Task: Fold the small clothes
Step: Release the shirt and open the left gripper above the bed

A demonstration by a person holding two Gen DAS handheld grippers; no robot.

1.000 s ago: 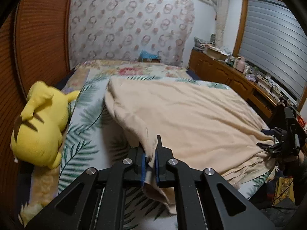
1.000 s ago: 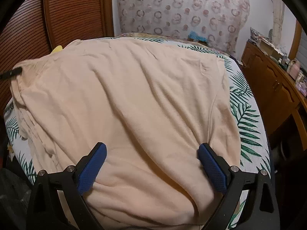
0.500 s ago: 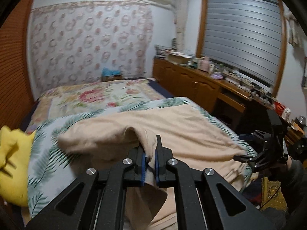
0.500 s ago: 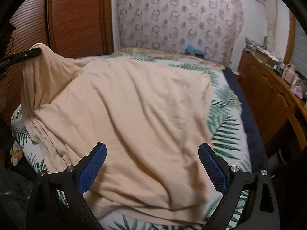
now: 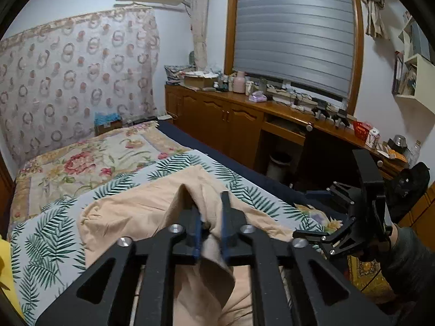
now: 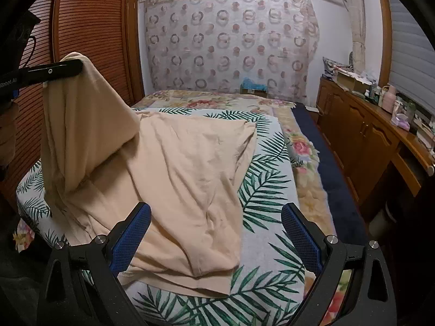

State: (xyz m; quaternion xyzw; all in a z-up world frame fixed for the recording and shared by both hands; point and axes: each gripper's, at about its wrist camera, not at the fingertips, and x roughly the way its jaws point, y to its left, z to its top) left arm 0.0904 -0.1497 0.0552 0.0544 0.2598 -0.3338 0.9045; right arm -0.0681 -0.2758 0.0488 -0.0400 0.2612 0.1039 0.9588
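A peach shirt [image 6: 190, 176] lies on the palm-leaf bed sheet [image 6: 266, 190], with its left side lifted into a hanging peak. That peak drapes over my left gripper [image 6: 54, 72] at the upper left of the right wrist view. In the left wrist view the left gripper [image 5: 212, 217] has its jaws opening, with a bunch of the shirt [image 5: 136, 212] still loose between them. My right gripper [image 6: 216, 233] stands wide open over the shirt's near hem and holds nothing. It also shows as the right gripper [image 5: 353, 217] beyond the bed's right side, held by a dark-sleeved hand.
A yellow plush toy [image 5: 4, 271] lies at the bed's left edge. A floral quilt [image 5: 81, 157] covers the far end of the bed. Wooden cabinets [image 6: 367, 141] cluttered on top run along the right wall. Louvred wardrobe doors [image 6: 89, 40] stand on the left.
My left gripper rose and swung right, lifting the shirt's edge into a peak, and its jaws have parted a little. The right gripper drew back, still wide open.
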